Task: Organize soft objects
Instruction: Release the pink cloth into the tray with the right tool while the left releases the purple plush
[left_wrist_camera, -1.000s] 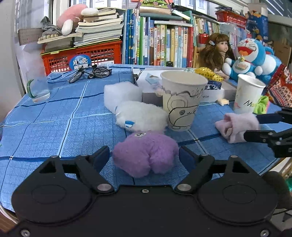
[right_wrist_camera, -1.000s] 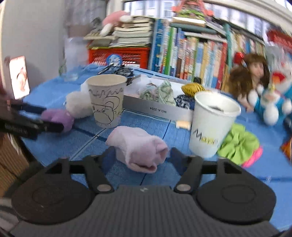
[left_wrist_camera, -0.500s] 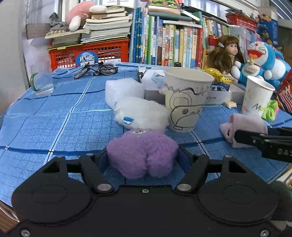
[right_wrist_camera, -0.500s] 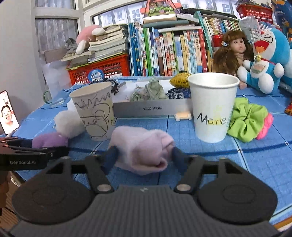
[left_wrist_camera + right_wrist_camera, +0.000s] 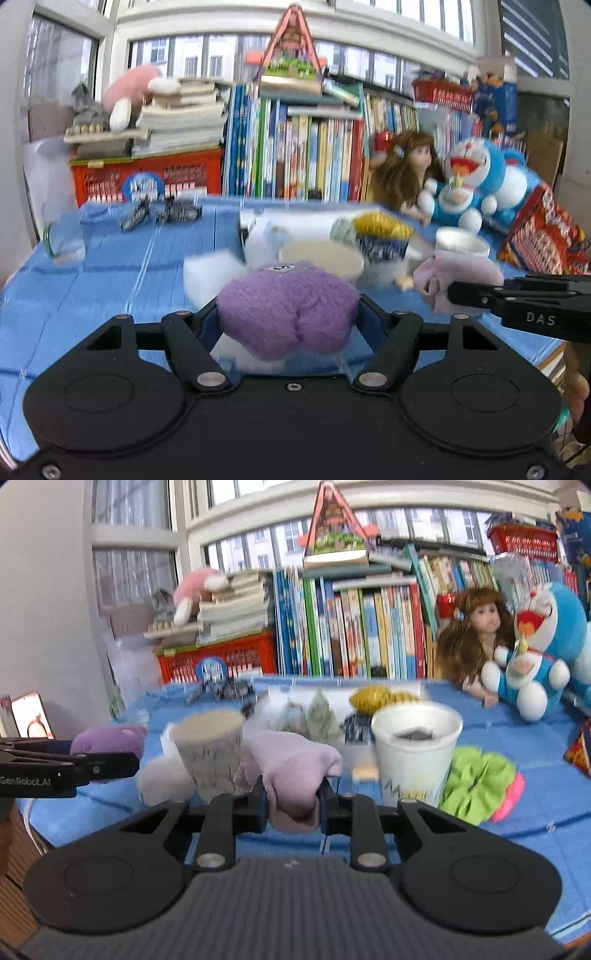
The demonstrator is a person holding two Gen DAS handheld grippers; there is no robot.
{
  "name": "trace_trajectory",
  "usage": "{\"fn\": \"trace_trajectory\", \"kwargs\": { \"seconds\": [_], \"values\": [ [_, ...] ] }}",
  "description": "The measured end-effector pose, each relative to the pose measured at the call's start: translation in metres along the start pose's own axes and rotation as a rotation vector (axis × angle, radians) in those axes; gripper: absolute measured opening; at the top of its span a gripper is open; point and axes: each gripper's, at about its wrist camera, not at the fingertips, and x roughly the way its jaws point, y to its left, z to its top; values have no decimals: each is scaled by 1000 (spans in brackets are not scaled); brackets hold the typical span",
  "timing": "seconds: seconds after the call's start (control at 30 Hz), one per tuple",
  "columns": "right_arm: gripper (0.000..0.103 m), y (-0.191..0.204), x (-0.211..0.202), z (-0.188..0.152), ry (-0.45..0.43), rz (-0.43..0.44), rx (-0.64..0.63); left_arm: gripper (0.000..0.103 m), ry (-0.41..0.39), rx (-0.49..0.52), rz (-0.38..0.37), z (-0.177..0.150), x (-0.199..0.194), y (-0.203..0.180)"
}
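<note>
A fuzzy purple plush (image 5: 288, 310) hangs above the blue tablecloth (image 5: 110, 280), squeezed between the pads of my left gripper (image 5: 288, 319), which is shut on it. A pale pink soft cloth (image 5: 291, 768) is pinched and lifted in my right gripper (image 5: 291, 806), its jaws close together on a fold. The left wrist view shows the pink cloth (image 5: 458, 275) held at the right. In the right wrist view the purple plush (image 5: 109, 740) sits at the left. A white fluffy ball (image 5: 162, 781) lies by the drawn paper cup (image 5: 208, 755).
A white paper cup (image 5: 415, 753) stands beside a green scrunchie (image 5: 476, 779). Behind the cups a white box (image 5: 280, 698) holds several soft items. A doll (image 5: 476, 635), a blue plush (image 5: 543, 653), books (image 5: 351, 627) and a red basket (image 5: 221, 657) line the back. A glass (image 5: 62, 240) stands far left.
Both grippers closed on their soft things and lifted them off the cloth: the left on the purple plush, the right on the pink cloth. Both views now look higher.
</note>
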Motion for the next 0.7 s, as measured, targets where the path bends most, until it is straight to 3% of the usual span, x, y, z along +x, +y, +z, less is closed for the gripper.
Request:
{"fn": "trace_trajectory", "kwargs": {
  "seconds": [0.33, 0.7],
  "values": [
    [30, -18, -7, 45, -92, -38, 58, 71, -40, -35, -22, 58, 22, 17],
    [30, -44, 19, 75, -59, -68, 104, 71, 12, -35, -29, 93, 76, 14]
  ]
}}
